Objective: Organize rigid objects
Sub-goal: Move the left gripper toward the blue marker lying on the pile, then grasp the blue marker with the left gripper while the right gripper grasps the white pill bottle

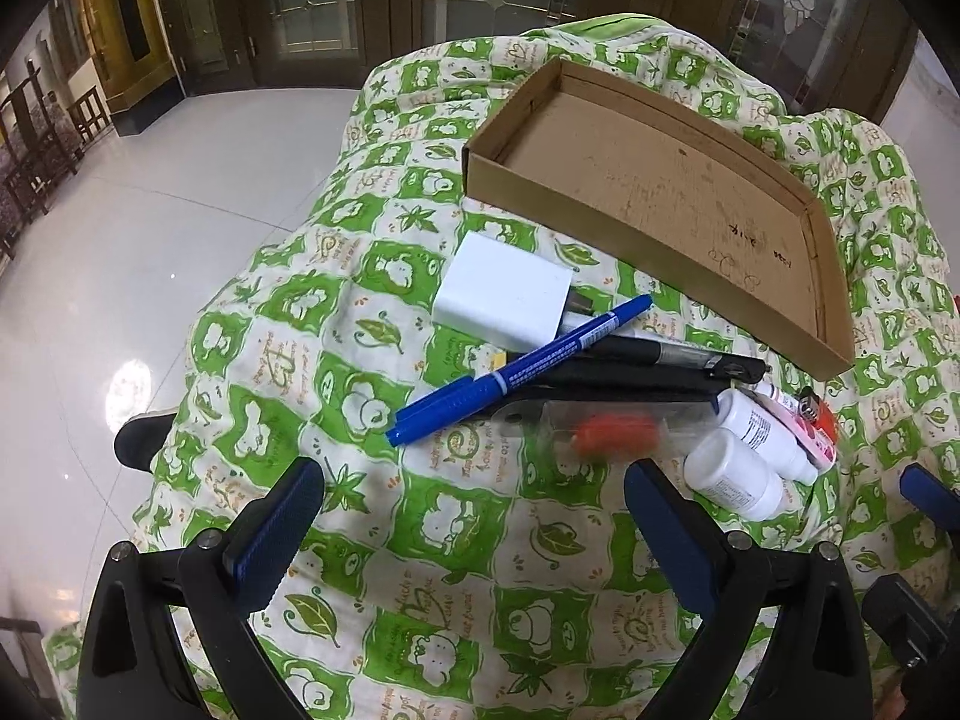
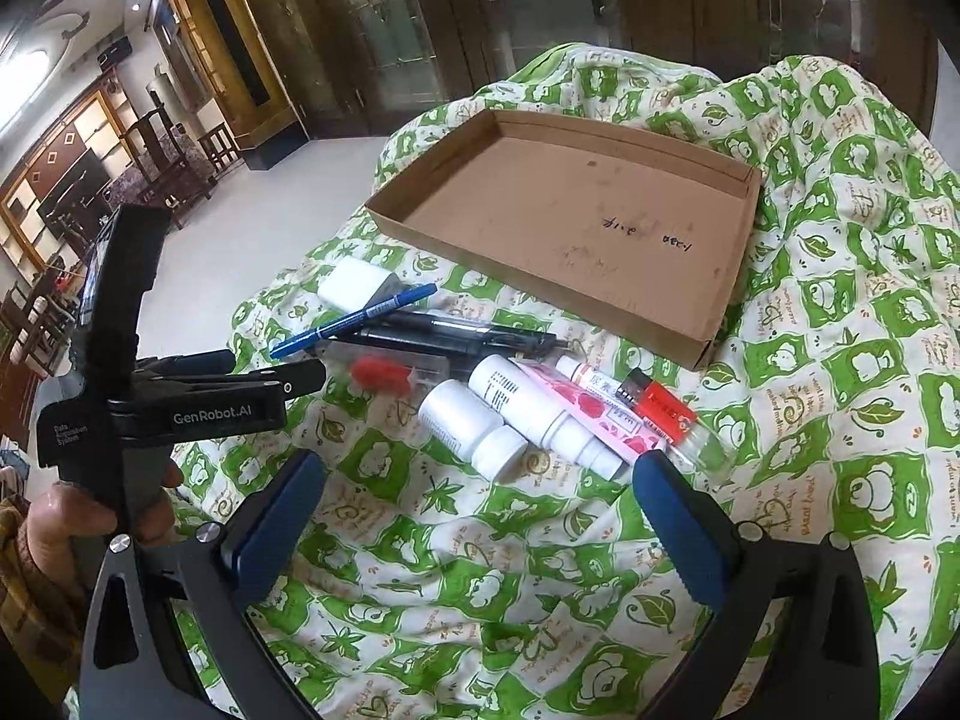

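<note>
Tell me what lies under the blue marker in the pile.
The blue marker rests across the white charger and the black pens. Its near end lies over the green cloth. Whatever sits beneath the pens is covered.

Green patterned cloth (image 2: 540,570) (rumpled), cardboard tray (image 2: 729,294), pens, bottles, charger (image 1: 504,294)

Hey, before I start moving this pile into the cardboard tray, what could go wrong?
1. The blue pen lies across the black pens; lifting one may drag others.
2. The round white bottles could roll on the rumpled cloth.
3. The cardboard tray sits on soft folds and might tip when loaded.
</note>
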`<state>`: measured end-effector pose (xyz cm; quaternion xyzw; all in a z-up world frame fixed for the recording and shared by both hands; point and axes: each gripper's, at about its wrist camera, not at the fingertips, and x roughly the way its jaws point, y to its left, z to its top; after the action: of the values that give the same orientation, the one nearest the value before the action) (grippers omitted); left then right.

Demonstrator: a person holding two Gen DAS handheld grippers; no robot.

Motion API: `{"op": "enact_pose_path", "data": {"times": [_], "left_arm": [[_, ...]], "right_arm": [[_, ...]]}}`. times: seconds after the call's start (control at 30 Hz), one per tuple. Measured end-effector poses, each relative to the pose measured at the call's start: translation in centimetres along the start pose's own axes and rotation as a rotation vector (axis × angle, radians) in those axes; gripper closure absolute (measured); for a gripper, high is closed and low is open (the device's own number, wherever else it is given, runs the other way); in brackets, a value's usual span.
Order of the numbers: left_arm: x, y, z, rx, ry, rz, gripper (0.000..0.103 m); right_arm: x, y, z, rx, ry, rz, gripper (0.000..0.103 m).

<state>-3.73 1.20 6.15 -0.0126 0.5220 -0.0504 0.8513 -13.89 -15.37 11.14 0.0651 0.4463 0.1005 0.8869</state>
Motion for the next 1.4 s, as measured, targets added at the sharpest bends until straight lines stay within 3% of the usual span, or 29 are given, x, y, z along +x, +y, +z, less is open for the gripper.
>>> {"op": "enact_pose_path", "data": {"times": [0.43,0.7,1.1,1.2,1.27,1.4], "left_arm": [[-1.0,1.5,2.9,0.057,-0.015,0.042,0.002],[-0.2,0.8,3.5,0.096,-0.004,0.021,0.002],[2.3,-1.6,4.6,0.233,0.051,0.008,0.012],[3.3,-2.4,4.7,0.271,0.081,0.012,0.025],[4.1,-2.8,4.4,0.278,0.119,-0.016,0.058],[3.4,-3.2,3.6,0.270,0.105,-0.048,0.083]], "right_arm": [[0.3,0.0,0.1,0.001,-0.003,0.004,0.000],[0.4,-0.1,0.2,0.006,-0.005,0.008,0.000],[0.9,-0.5,0.3,0.024,0.010,0.003,0.000],[1.0,-0.7,0.3,0.028,0.016,0.002,0.000],[1.1,-0.8,0.3,0.033,0.018,0.003,0.000],[1.1,-1.2,0.4,0.047,0.016,0.004,0.000]]}}
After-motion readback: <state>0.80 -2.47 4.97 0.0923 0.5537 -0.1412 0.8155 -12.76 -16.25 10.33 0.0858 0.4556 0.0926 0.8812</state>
